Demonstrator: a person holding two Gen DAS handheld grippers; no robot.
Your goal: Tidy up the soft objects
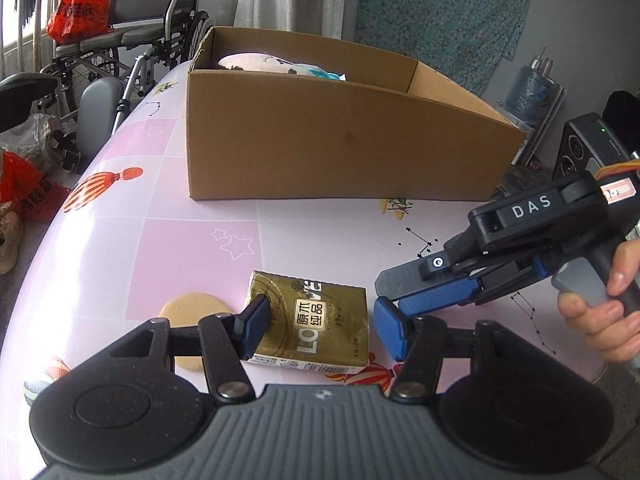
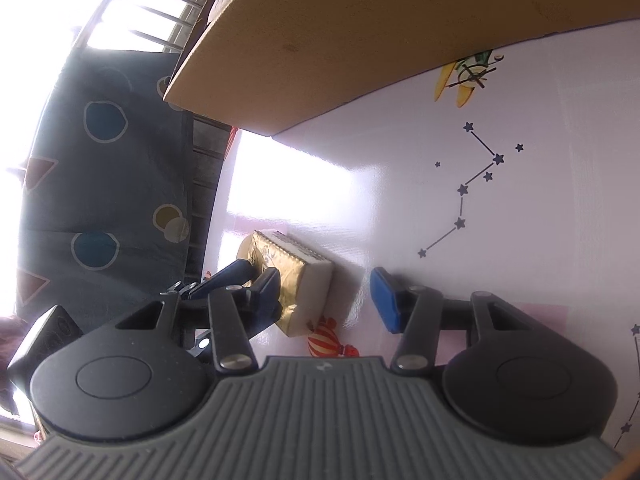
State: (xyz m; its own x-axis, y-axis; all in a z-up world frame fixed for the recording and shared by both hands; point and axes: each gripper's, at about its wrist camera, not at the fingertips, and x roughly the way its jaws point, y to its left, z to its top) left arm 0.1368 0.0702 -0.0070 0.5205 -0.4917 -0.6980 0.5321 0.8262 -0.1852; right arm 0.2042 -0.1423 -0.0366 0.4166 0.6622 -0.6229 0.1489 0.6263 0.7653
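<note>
1. Left gripper: blue pads spread wide, straddling the gold foil-wrapped tissue pack. Left pad touches or nearly touches the pack's left side; right pad sits clear of its right side. Not clamped yet.
2. Pack lies flat on the pink patterned tablecloth, near the table's front edge, well apart from the box. Flat pose suits a side pinch.
3. Right gripper: comes in from the right, turned on its side, low over the table just beside the pack. Jaws apart, holding nothing. Probably there to steady or take over.
4. Open brown cardboard box stands toward the table's far edge, with a pale plush toy already inside. Likely the pack's destination.
</note>
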